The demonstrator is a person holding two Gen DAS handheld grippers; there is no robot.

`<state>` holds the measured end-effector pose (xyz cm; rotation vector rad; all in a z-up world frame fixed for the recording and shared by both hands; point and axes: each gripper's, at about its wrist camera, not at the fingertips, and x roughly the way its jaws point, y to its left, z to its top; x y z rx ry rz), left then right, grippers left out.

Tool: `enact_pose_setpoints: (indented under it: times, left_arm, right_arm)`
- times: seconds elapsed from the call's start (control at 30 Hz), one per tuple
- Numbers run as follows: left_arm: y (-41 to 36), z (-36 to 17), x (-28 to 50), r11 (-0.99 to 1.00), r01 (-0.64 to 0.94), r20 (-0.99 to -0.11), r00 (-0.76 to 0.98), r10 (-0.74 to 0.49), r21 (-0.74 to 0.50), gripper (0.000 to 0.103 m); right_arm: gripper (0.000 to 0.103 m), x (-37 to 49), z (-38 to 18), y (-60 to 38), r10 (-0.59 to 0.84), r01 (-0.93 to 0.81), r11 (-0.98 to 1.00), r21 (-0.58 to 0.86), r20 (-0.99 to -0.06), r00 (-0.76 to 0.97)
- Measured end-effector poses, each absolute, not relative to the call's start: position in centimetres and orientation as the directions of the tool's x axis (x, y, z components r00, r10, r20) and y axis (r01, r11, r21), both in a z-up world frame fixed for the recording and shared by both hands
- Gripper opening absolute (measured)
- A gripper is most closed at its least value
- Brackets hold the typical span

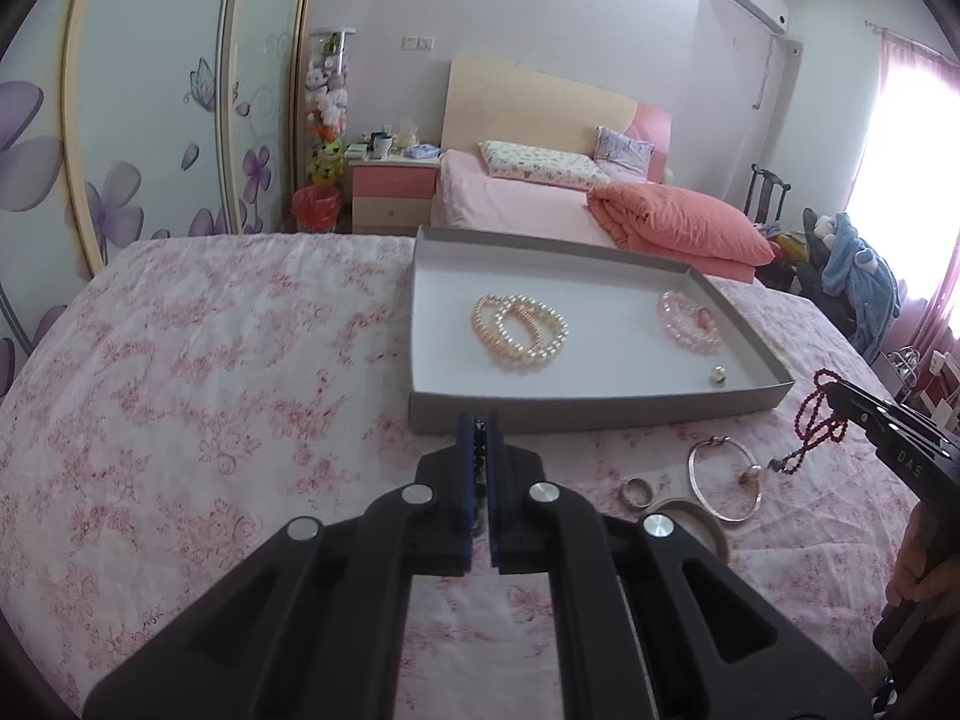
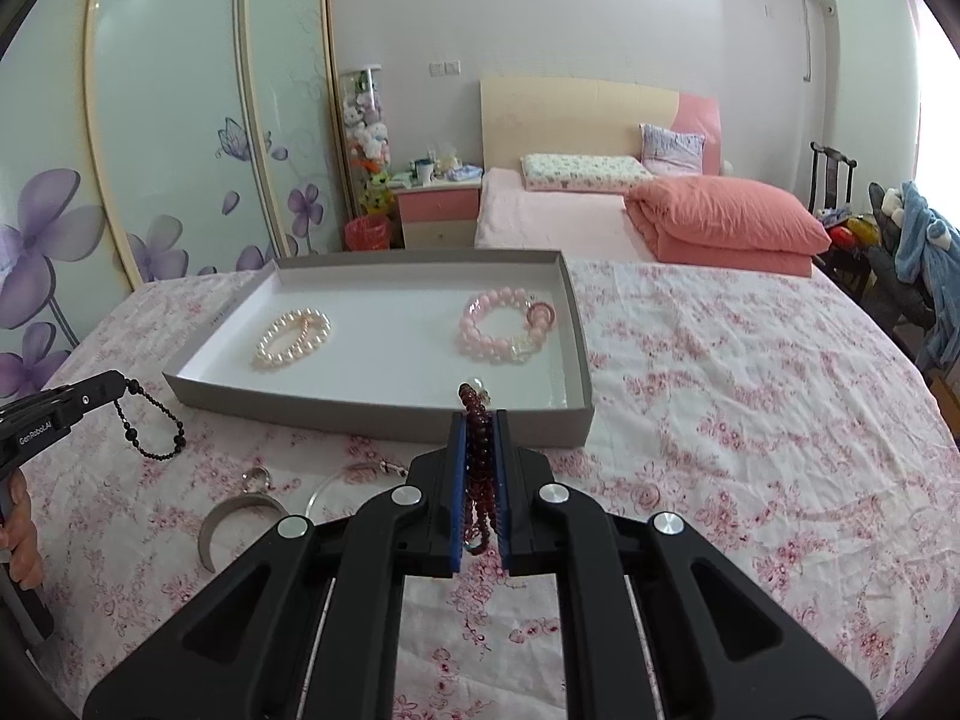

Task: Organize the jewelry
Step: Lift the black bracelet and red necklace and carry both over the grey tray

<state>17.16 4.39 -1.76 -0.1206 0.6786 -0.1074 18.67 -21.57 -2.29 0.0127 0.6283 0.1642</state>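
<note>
A grey cardboard tray (image 1: 600, 405) (image 2: 384, 414) lies on the floral bedspread. In it are pearl bracelets (image 1: 521, 330) (image 2: 292, 339), a pink bead bracelet (image 1: 690, 321) (image 2: 504, 324) and a small earring (image 1: 717, 375). My left gripper (image 1: 479, 420) (image 2: 117, 387) is shut on a black bead bracelet (image 2: 153, 423) just in front of the tray's near wall. My right gripper (image 2: 480, 417) (image 1: 831, 384) is shut on a dark red bead bracelet (image 2: 480, 450) (image 1: 813, 420), held above the bedspread near the tray's right corner.
On the bedspread in front of the tray lie a silver bangle (image 1: 723, 480) (image 2: 336, 483), a ring (image 1: 636, 491) (image 2: 257, 477) and a grey crescent piece (image 2: 225, 519). A second bed with a salmon quilt (image 1: 678, 222) stands behind.
</note>
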Motion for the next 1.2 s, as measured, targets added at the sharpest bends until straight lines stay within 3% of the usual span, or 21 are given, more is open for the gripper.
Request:
enact_pose_setpoints:
  times: [1.2]
  left_arm:
    - [0.2, 4.0, 13.9, 0.983, 0.153, -0.451, 0.873, -0.184, -0.103, 0.005]
  right_arm:
    - [0.009, 15.4, 3.1, -20.3, 0.204, -0.203, 0.978, 0.040, -0.347, 0.916]
